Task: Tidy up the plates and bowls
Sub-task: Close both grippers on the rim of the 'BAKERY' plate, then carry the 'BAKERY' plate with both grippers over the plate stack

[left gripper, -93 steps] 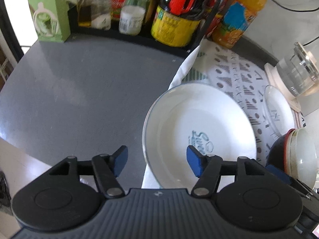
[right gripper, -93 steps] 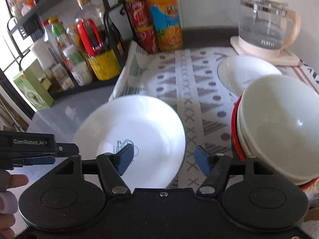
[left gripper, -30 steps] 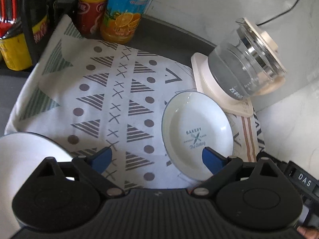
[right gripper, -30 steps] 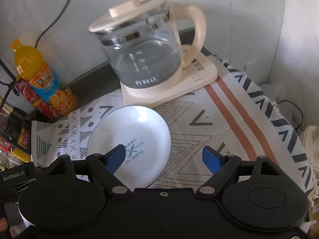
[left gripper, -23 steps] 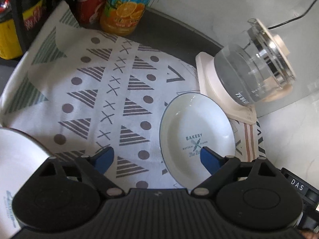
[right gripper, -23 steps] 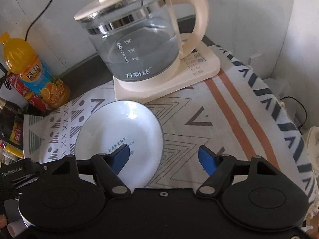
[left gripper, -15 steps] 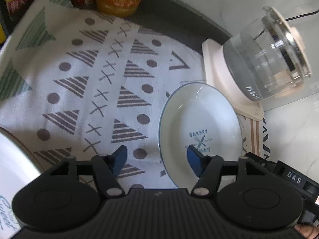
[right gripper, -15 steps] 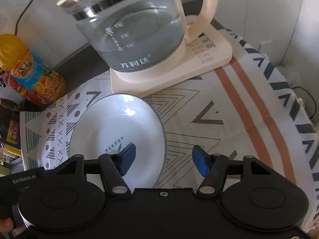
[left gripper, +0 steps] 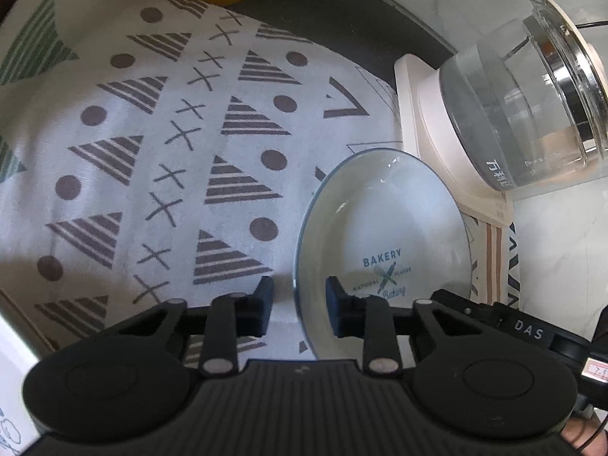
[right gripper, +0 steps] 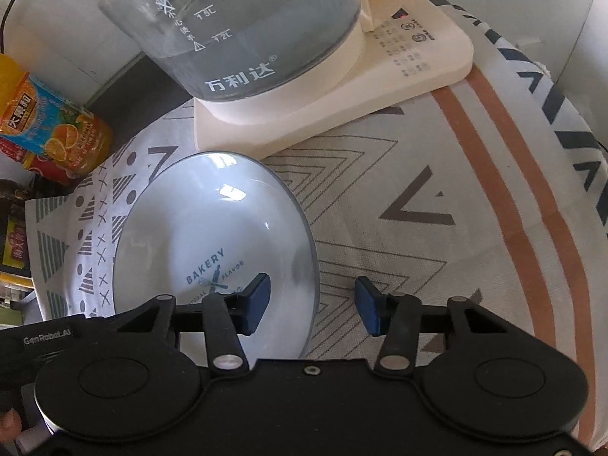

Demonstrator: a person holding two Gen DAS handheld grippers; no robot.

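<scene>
Bakery plate [left gripper: 383,235] is what we are working on: a small white dish with a thin blue-grey rim and a printed emblem, lying flat on the patterned cloth [left gripper: 159,144], its far edge just beside the cream base of the glass kettle [left gripper: 532,106].

We judge it stiff, glazed and slippery, light enough for one tool yet fragile if dropped or knocked against the kettle base. The rim is the only sensible place to take hold, since the shallow well offers nothing to pinch.

Our left gripper [left gripper: 298,304] has its jaws at a narrow gap astride the near-left rim of the plate, one pad outside over the cloth and one inside over the well; from this view we cannot tell whether the pads are pressing the rim. Our right gripper [right gripper: 311,300] stands with its jaws moderately apart across the near-right rim, its left pad above the emblem and its right pad over the cloth, gripping nothing.

Beyond the plate, away from the kettle, an orange drink bottle [right gripper: 45,121] stands at the cloth's far corner. We would tilt the dish as little as possible on lifting, because a glazed rim may slide between the pads.
</scene>
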